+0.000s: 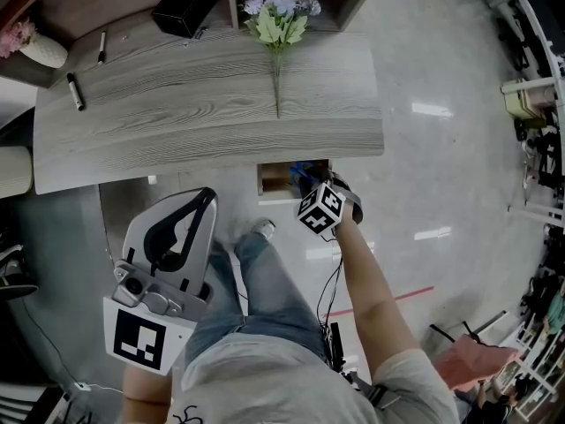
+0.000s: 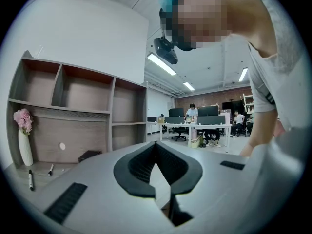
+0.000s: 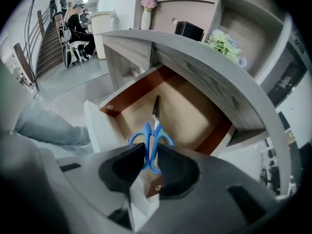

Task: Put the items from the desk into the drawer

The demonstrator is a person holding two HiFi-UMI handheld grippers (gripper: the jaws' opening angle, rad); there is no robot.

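right gripper view: hand-held gripper (image 3: 149,155) nearly closed, pinching scissors (image 3: 154,129)

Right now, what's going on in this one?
A person is putting desk items into the open drawer. The right gripper is shut on blue-handled scissors, blades pointing into the drawer. The left gripper is shut on nothing, held back at the person's side. Two markers, a black box and a flower sprig lie on the desk.

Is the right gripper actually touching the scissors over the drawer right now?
Touching. In the right gripper view the right gripper has both jaws pressed on the blue handles of the scissors, with no gap, above the open drawer.
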